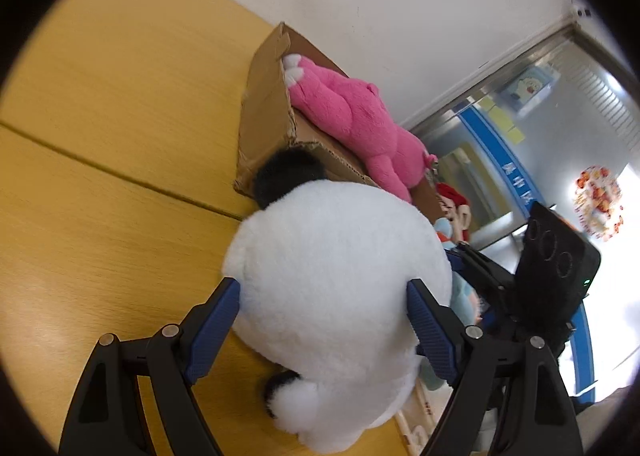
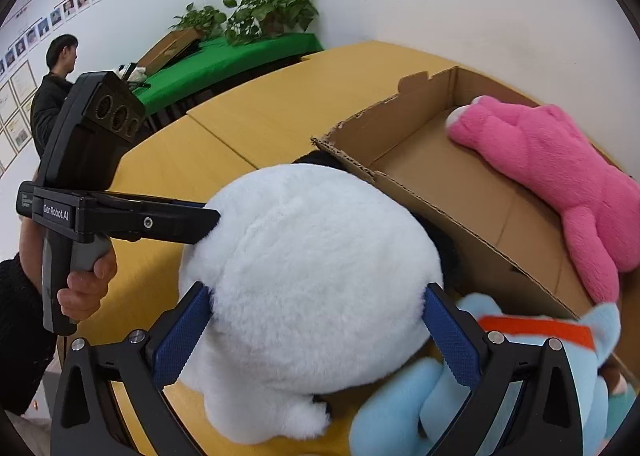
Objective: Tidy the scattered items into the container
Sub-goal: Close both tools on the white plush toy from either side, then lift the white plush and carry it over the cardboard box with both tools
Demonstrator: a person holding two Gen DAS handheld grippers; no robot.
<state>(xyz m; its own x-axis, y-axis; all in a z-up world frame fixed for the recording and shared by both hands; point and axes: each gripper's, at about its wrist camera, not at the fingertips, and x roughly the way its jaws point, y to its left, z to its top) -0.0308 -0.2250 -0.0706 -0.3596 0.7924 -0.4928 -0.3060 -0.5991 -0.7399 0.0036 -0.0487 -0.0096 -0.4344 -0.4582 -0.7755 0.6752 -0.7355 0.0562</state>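
**Both my grippers on the white plush toy beside the box**

My left gripper (image 1: 324,320) has its blue pads set wide against the two sides of the big white plush toy (image 1: 336,276), and the fur bulges around them, so I read it as a grip on the toy. My right gripper (image 2: 318,330) does the same from the other side: its pads press into the white fur, one on each flank. In the right wrist view I can see my left gripper's black finger (image 2: 160,222) sinking into the toy's side, and my left hand (image 2: 86,288) wrapped round the grey handle below it.

The white plush toy has a black patch at its far end (image 1: 290,174) and a small white tail near my fingers. It sits low over the yellow table (image 1: 120,104), just beside the near corner of the open cardboard box (image 2: 440,192); whether it rests on the table I cannot tell.

A pink plush toy (image 2: 560,168) lies stretched inside the box, one leg reaching over its edge. A light blue plush toy (image 2: 520,376) with an orange band lies just beside the white one, outside the box, touching my right gripper's finger. A red-capped doll (image 1: 454,204) peeks out behind the box.

Farther off stand potted plants (image 2: 268,12) on a green-covered table (image 2: 224,60), and a person in dark clothes (image 2: 52,96) by the wall.
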